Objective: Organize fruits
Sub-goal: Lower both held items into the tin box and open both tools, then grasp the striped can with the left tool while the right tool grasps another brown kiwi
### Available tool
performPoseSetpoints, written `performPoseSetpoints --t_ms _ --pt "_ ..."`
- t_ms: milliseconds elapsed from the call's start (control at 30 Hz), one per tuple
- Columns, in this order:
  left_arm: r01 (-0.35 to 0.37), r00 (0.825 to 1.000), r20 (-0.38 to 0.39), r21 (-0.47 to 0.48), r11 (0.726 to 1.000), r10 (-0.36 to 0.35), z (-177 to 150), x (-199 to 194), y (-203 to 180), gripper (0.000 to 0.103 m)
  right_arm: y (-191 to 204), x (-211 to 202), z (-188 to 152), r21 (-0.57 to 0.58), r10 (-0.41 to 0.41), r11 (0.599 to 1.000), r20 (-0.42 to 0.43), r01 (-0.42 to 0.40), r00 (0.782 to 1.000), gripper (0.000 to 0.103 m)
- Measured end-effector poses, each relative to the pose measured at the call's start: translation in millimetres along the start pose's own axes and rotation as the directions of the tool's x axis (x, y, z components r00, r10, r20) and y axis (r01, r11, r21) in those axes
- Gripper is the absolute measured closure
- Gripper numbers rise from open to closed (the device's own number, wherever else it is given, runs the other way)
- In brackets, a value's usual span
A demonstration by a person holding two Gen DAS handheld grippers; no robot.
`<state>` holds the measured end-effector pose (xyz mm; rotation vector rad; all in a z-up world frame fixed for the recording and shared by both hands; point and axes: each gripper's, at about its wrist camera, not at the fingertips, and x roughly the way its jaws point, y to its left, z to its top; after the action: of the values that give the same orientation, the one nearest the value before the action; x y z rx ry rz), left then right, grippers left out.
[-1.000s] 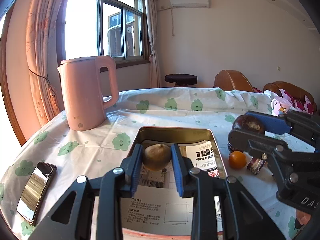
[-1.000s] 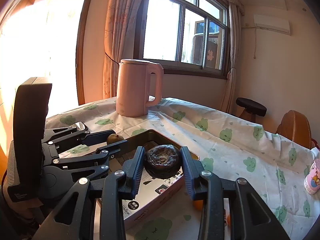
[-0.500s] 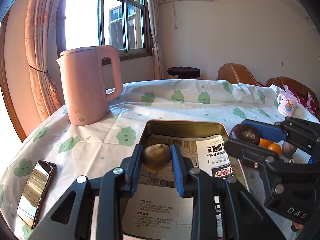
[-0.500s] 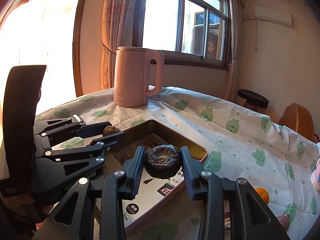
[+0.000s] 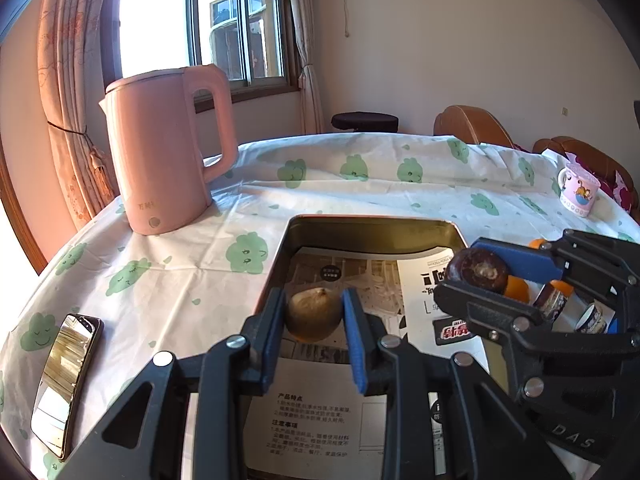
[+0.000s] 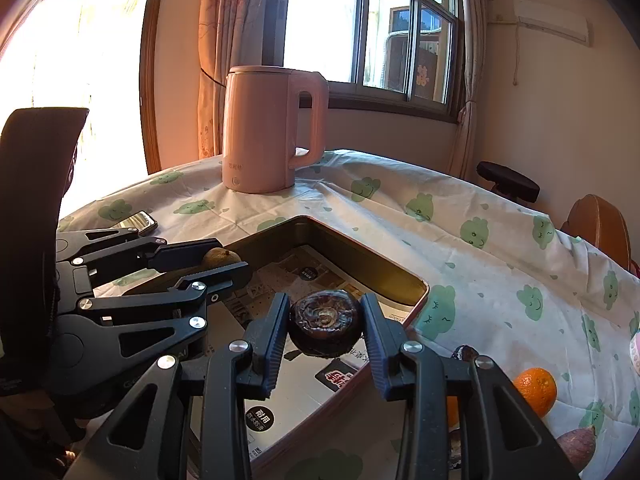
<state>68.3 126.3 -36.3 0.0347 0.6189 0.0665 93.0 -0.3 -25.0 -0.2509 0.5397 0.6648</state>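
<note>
My left gripper point(image 5: 314, 316) is shut on a brown, dull-skinned round fruit point(image 5: 313, 314) and holds it over the left part of a rectangular metal tray point(image 5: 372, 222) lined with printed paper. My right gripper point(image 6: 325, 326) is shut on a dark purple-brown round fruit point(image 6: 325, 325) and holds it over the tray's point(image 6: 404, 276) right side. Each gripper shows in the other's view: the right gripper point(image 5: 476, 272) with its dark fruit, the left gripper point(image 6: 216, 258) with its brown fruit. An orange point(image 6: 535, 385) and a purple-brown fruit point(image 6: 576, 446) lie on the tablecloth right of the tray.
A pink electric kettle point(image 5: 164, 148) stands at the back left of the round table. A phone point(image 5: 66, 380) lies at the left edge. A small printed mug point(image 5: 578, 190) stands at the far right. Small wrapped items point(image 5: 552, 300) lie by the oranges.
Both grippers have come lower and closer over the tray, still holding their fruits. The kettle and the tray look larger and nearer in both views.
</note>
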Motion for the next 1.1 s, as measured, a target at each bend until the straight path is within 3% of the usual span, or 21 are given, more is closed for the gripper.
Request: performPoseSetpoints --t_ms 500,700,767,867,1100 --pt "-0.020 0.999 -0.046 0.020 1.000 0.020 -0.2 7.5 -0.1 0.072 4.4 19.7 -5.4 -0.025 0.014 1.000 -0.079 -0.016 0.997 0.064" --pt "-0.014 0.999 -0.032 -0.014 1.000 0.014 -3.0 -0.6 4.5 0.056 0.4 13.7 -7.7 -0.002 -0.003 1.000 -0.075 0.003 0.997 0.050" --pt "-0.019 1.000 -0.012 -0.016 1.000 0.019 -4.6 -9.3 1.1 0.040 -1.7 4.5 -9.6 0.003 -0.007 1.000 -0.063 0.007 0.998 0.046" --pt "0.007 0.999 0.034 -0.019 1.000 -0.006 -6.9 -26.3 -9.4 0.024 -11.0 -17.1 -16.4 0.017 -0.024 1.000 -0.037 0.025 0.999 0.039" --pt "0.146 0.985 0.091 0.023 0.989 -0.147 -9.6 -51.0 -69.6 0.019 -56.4 -72.1 -52.2 0.100 -0.161 0.982 -0.025 0.163 0.987 0.034"
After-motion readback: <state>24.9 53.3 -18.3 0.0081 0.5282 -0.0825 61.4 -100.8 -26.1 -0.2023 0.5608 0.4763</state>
